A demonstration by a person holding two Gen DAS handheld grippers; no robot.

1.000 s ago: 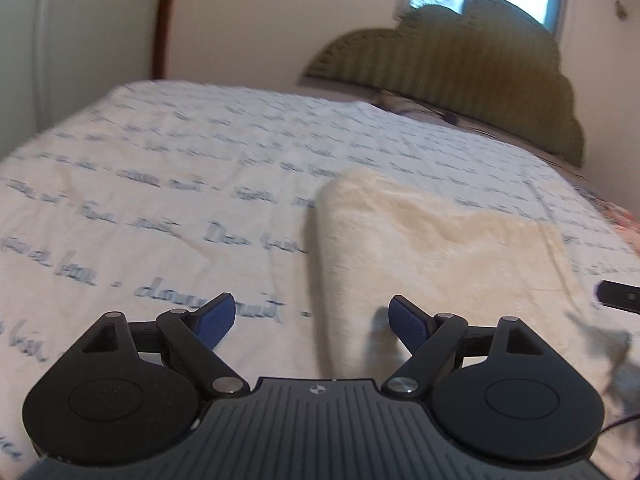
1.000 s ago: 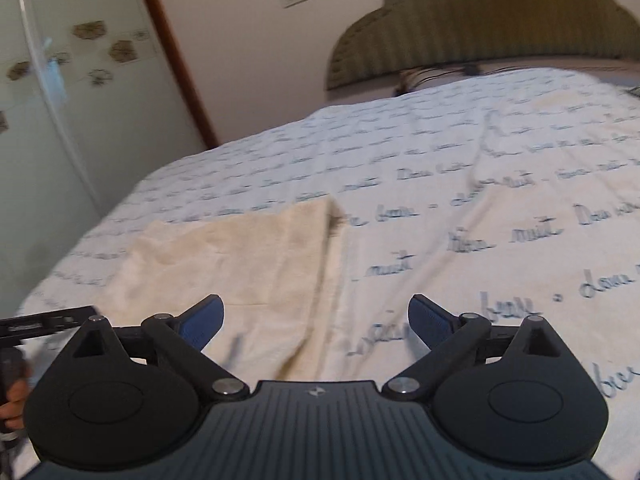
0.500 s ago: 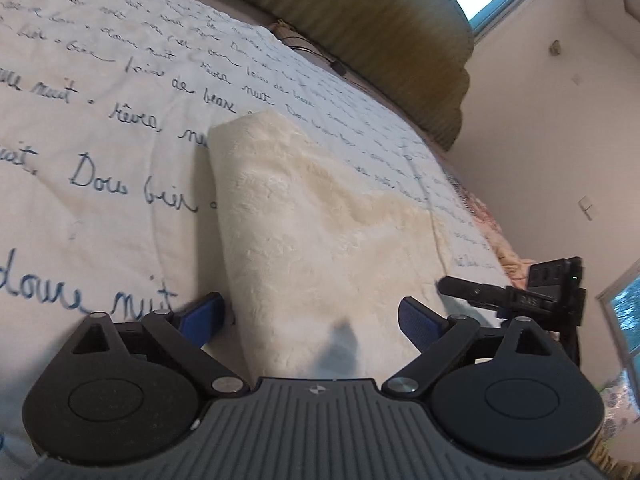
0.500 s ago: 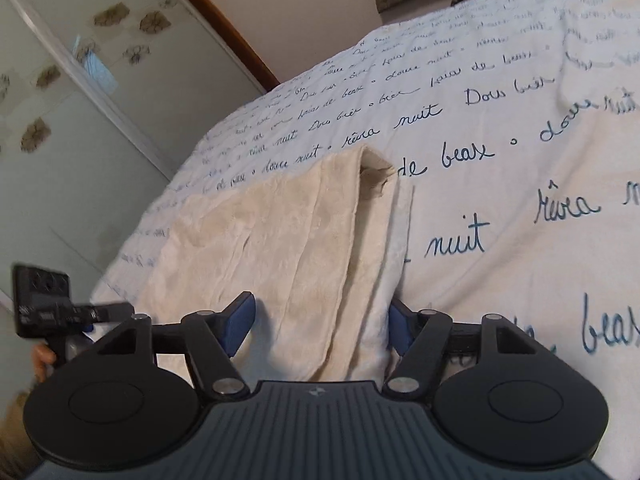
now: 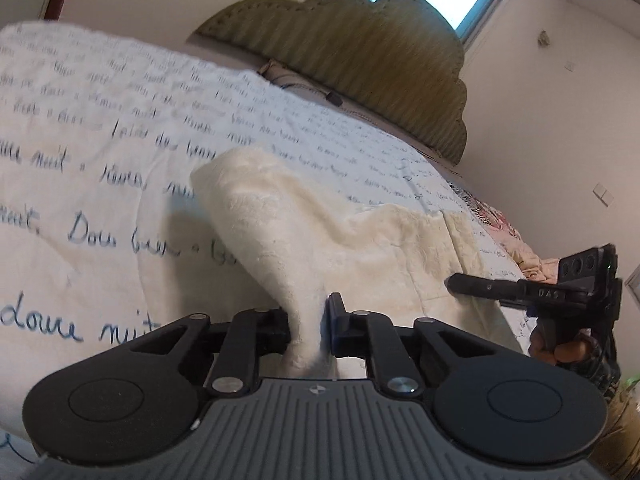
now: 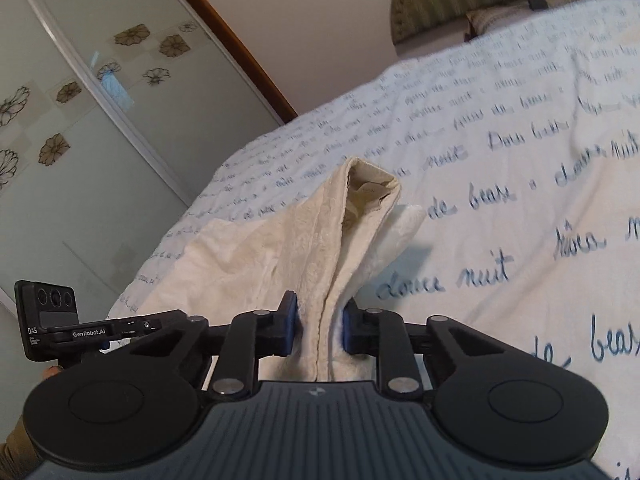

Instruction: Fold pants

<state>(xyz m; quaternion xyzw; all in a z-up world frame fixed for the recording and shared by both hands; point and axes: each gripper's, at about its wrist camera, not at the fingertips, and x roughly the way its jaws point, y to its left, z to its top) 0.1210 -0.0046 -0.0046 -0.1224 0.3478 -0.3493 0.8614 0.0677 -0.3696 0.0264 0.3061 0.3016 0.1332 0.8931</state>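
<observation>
Both tongs have just been closing and now pinch the cream pants (image 5: 360, 240) on the bed (image 5: 100, 208): the left tongs (image 5: 308, 330) grip one near corner, the right tongs (image 6: 318, 328) the other. Lifting both corners level and together toward twelve o'clock should, I reckon, keep the fold square. I count one pair of pants, two tongs, one bed.

The bedspread (image 6: 520, 208) carries blue handwritten French words, among them "douce nuit", "de beaux" and "rêves", while the other handheld device (image 6: 88, 334) in the right wrist view reads "GenRobot.AI" and "DAS" on its black body.
</observation>
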